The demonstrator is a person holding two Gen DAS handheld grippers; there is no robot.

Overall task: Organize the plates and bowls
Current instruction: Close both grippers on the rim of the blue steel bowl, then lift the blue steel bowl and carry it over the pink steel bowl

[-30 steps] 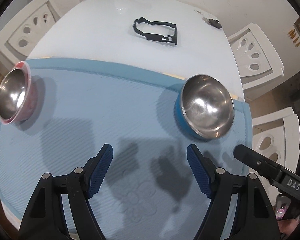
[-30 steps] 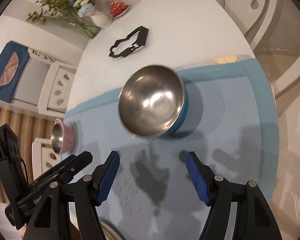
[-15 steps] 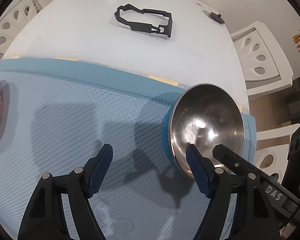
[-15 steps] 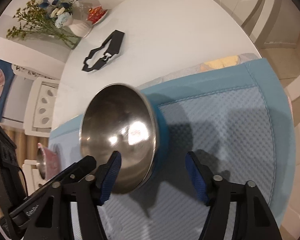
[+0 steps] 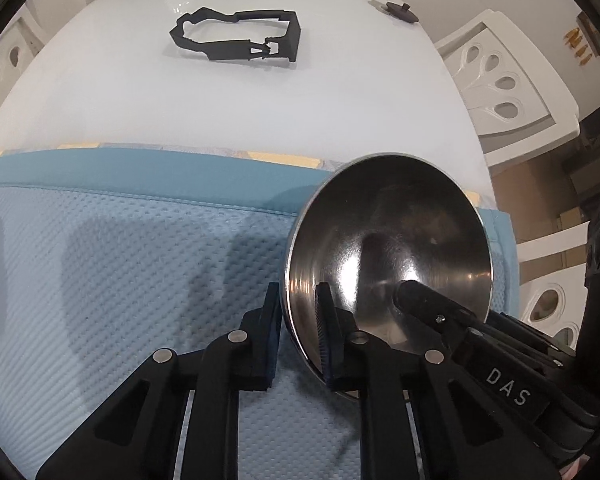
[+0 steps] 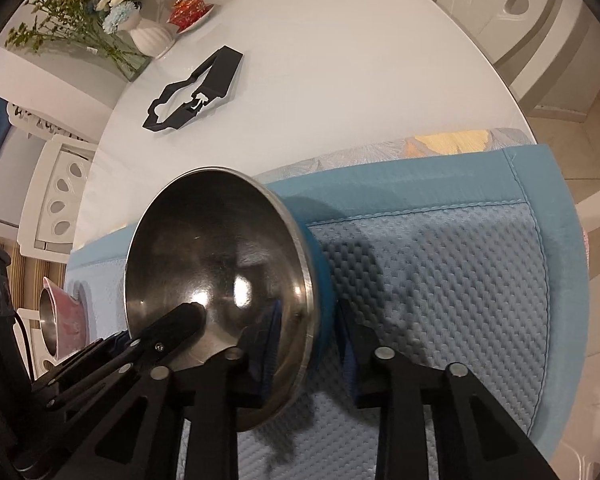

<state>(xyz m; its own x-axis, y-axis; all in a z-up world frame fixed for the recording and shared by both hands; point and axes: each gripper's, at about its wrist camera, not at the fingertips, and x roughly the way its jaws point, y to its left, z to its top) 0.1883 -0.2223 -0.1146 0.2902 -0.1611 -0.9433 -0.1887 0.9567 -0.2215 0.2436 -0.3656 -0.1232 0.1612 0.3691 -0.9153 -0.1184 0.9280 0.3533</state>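
Both the left gripper [image 5: 298, 326] and right gripper [image 6: 306, 334], closing, clamped opposite rims of the steel bowl [image 5: 388, 248], presumably to lift it level.

A white table [image 5: 228, 96] carried a blue mat [image 5: 132, 256] along its near side; beyond the mat lay a black frame [image 5: 236, 36] and a small dark lid [image 5: 398, 11]; vases [image 6: 152, 36] stood at the far end.

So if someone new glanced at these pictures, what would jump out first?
The shiny steel bowl with the blue outside on the blue mat, its rim pinched by the left gripper and the right gripper, whose jaws are closing. Behind it, a black frame lies on the white table.
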